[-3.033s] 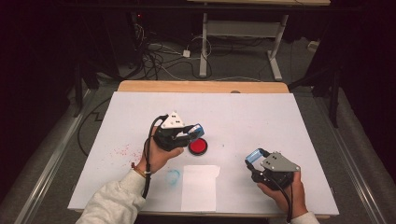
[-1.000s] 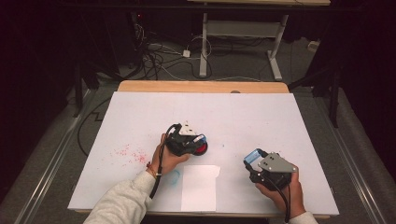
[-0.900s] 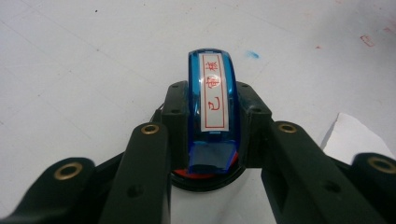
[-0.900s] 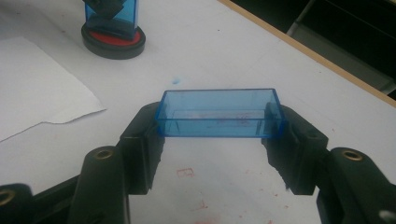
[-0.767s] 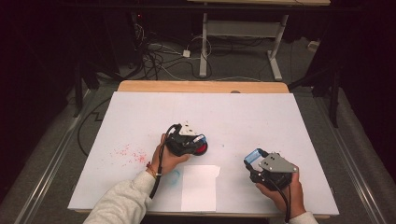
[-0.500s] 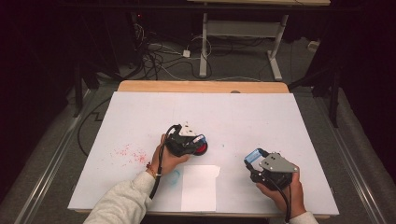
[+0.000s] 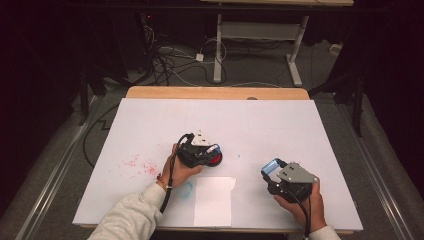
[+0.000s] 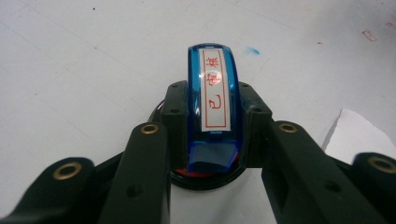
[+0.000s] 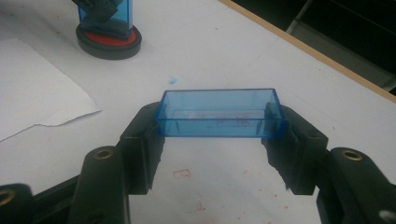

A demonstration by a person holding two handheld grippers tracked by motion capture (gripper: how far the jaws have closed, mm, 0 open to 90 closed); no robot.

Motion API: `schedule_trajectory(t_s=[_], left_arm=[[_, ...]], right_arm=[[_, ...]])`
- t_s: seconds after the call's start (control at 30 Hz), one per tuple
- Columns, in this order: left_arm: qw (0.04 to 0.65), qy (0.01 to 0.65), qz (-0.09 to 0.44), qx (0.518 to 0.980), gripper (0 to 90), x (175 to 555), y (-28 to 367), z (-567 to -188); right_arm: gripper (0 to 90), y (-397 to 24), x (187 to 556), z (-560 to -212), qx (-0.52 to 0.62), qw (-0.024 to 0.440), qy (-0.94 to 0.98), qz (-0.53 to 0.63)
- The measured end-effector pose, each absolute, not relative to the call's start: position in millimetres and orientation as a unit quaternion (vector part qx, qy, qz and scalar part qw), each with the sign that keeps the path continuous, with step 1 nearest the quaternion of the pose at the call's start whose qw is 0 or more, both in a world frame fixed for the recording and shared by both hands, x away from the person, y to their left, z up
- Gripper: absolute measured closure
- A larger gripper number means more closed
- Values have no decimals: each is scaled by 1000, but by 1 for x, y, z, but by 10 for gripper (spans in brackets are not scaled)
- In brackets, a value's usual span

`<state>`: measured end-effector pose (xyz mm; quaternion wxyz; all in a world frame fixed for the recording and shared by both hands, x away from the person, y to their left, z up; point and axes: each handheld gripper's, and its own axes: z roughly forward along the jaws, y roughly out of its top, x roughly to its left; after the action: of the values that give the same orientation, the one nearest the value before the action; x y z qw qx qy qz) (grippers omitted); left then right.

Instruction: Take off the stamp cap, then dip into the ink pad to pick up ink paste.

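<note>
Light falls from above onto the white table sheet (image 7: 280, 125), which reads bright and even in the high view, while the floor and room around it sink into near black. Shadows there are short and soft, tucked close under the hands. In the left gripper view a small glare spot sits on the blue stamp (image 8: 214, 105), and the black jaws at the bottom are blurred and dark. In the right gripper view the clear blue cap (image 9: 219, 113) is fairly sharp; the far background softens, and the jaws lose detail in shadow.
</note>
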<state>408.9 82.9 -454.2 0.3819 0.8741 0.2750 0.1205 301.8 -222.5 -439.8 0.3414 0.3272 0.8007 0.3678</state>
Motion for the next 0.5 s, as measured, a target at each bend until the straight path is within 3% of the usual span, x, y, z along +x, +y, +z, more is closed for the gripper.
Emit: schedule_trajectory(t_s=[0.5], left_arm=[[394, 280, 120, 867, 680, 408, 91, -447]], right_arm=[[405, -223, 301, -436, 317, 342, 800, 378]])
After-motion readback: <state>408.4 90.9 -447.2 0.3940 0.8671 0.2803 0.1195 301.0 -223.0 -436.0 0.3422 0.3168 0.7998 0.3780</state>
